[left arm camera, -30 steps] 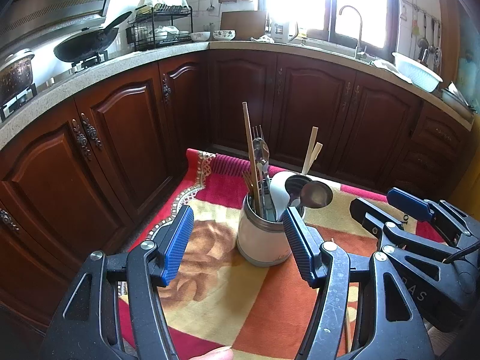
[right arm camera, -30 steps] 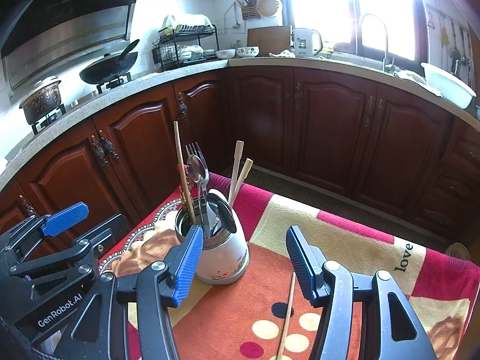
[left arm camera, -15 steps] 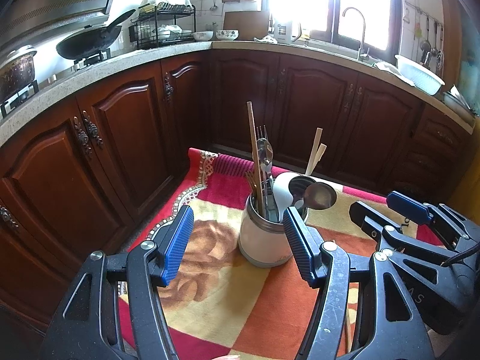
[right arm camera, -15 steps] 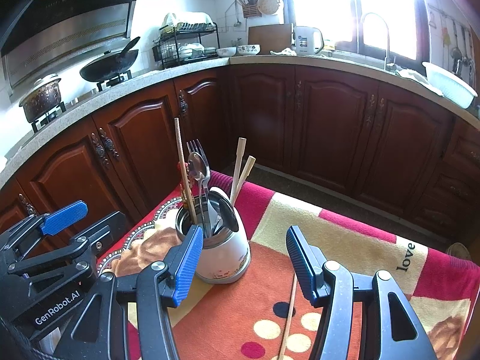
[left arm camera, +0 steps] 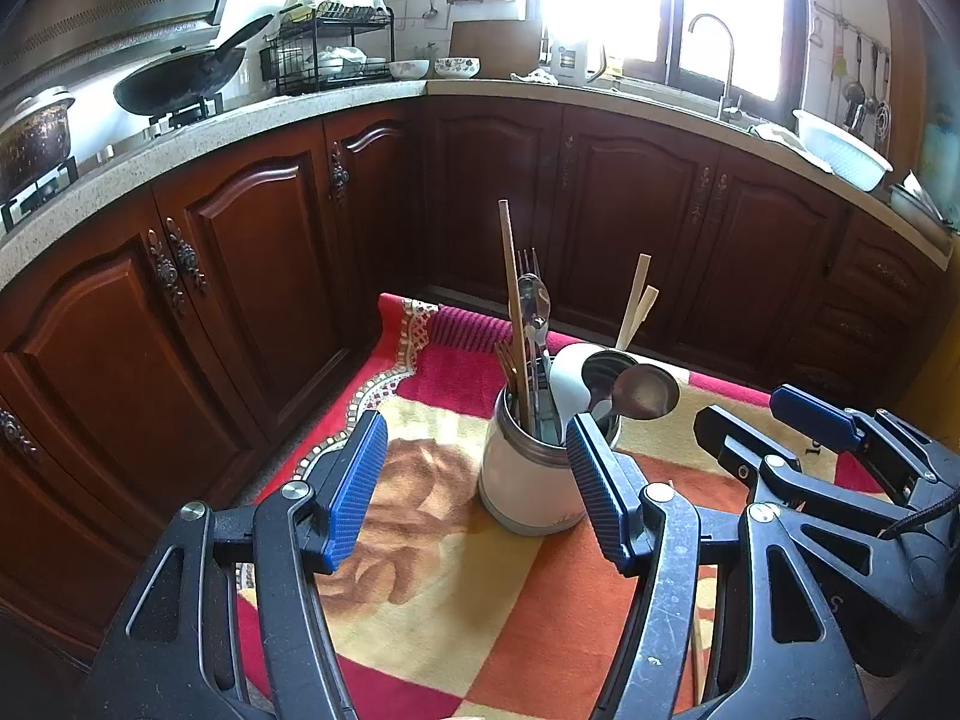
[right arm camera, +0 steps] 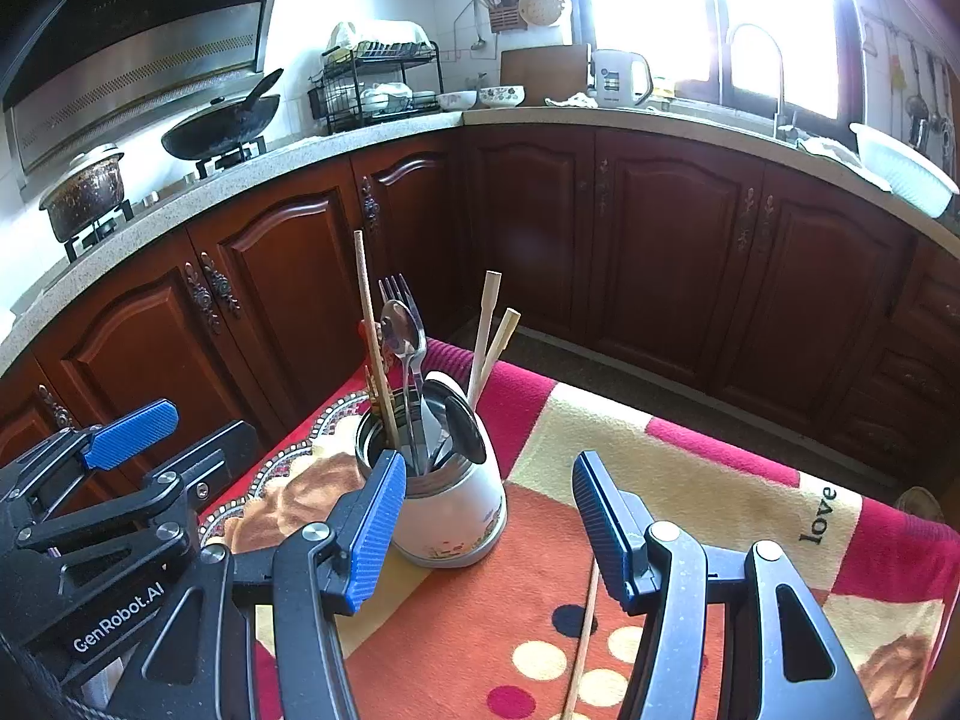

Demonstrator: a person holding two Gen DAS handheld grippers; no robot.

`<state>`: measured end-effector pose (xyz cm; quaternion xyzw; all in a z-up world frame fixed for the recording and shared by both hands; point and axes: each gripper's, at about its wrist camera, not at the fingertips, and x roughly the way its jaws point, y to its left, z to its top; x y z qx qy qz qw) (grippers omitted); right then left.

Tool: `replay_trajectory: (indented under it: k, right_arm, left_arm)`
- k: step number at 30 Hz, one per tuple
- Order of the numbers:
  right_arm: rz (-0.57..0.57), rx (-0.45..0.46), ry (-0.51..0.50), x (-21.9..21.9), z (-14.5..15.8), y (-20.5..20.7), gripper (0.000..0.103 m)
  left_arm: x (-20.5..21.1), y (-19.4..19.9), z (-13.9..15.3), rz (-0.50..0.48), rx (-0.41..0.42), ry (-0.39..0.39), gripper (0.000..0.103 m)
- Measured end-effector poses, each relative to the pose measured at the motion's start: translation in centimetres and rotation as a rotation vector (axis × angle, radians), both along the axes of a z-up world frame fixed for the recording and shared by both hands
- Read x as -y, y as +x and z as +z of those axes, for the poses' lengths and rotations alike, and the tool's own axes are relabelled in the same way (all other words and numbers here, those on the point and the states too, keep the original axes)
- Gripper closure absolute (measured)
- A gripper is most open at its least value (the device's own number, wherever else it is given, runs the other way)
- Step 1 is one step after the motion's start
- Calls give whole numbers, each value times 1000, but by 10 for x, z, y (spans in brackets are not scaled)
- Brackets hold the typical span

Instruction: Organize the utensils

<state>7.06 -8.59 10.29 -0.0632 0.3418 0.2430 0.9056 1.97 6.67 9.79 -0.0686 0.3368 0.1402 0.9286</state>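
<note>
Holder (left arm camera: 528, 489), white ceramic with a metal rim, standing upright on the blanket (left arm camera: 432, 594) at centre of my left wrist view and left of centre in my right wrist view. Contents, all upright or leaning: one long wooden chopstick (right arm camera: 373, 336), one fork (right arm camera: 396, 291), one metal spoon (right arm camera: 403, 330), two pale wooden handles (right arm camera: 487, 330), dark ladle bowls (left arm camera: 645, 391) at the rim.

Loose chopstick (right arm camera: 585, 636): lying on the orange part of the blanket, lower centre of the right wrist view, apart from the holder.

Left gripper (left arm camera: 474, 492): I see its blue pads spread apart, nothing between them touching; the holder sits beyond the fingertips.

Right gripper (right arm camera: 486, 525): jaws parted about halfway, gripping nothing; the loose chopstick lies on the blanket below the gap.

Background: dark wooden cabinets (right arm camera: 660, 240), wok (right arm camera: 222, 132) at upper left.
</note>
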Motion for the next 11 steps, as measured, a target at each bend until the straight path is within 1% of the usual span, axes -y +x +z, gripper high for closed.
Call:
replay_trajectory:
  k: [11]
  right_arm:
    - [3,-8,-1,-3,-4,-1,47]
  left_arm:
    - [1,-3,-1,-4,26,20,41]
